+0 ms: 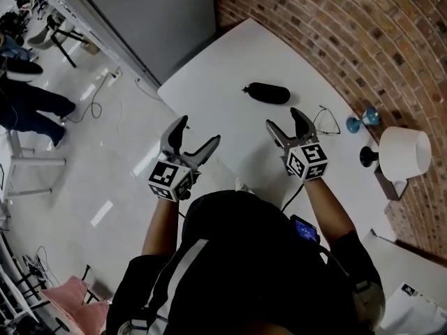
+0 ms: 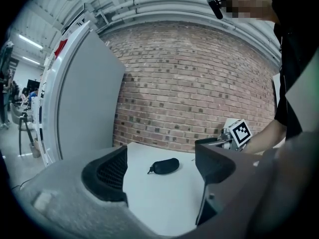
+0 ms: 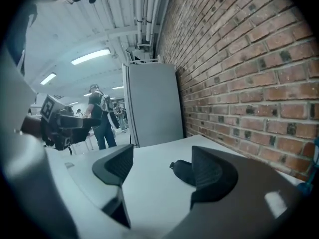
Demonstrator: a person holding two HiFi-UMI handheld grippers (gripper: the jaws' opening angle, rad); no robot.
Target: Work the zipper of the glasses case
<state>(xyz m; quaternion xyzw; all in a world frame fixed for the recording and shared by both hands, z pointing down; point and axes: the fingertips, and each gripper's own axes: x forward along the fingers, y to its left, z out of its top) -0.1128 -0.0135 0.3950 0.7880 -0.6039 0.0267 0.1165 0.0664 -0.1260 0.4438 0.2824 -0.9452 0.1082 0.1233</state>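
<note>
A black zippered glasses case [image 1: 266, 93] lies on the white table [image 1: 230, 68] near the brick wall. My left gripper [image 1: 197, 137] hovers open over the table's near left edge, well short of the case. My right gripper [image 1: 285, 120] is open too, a little nearer to the case, with nothing between its jaws. In the left gripper view the case [image 2: 165, 166] lies ahead between the jaws, its zipper pull at its left end. In the right gripper view the case [image 3: 182, 171] is partly hidden behind the right jaw.
A pair of glasses [image 1: 325, 121] lies right of the case. A blue cup-like object [image 1: 362, 121] and a white lamp [image 1: 401, 152] stand at the table's right by the brick wall. A grey panel [image 1: 154, 19] stands beyond the table. People stand on the floor at left.
</note>
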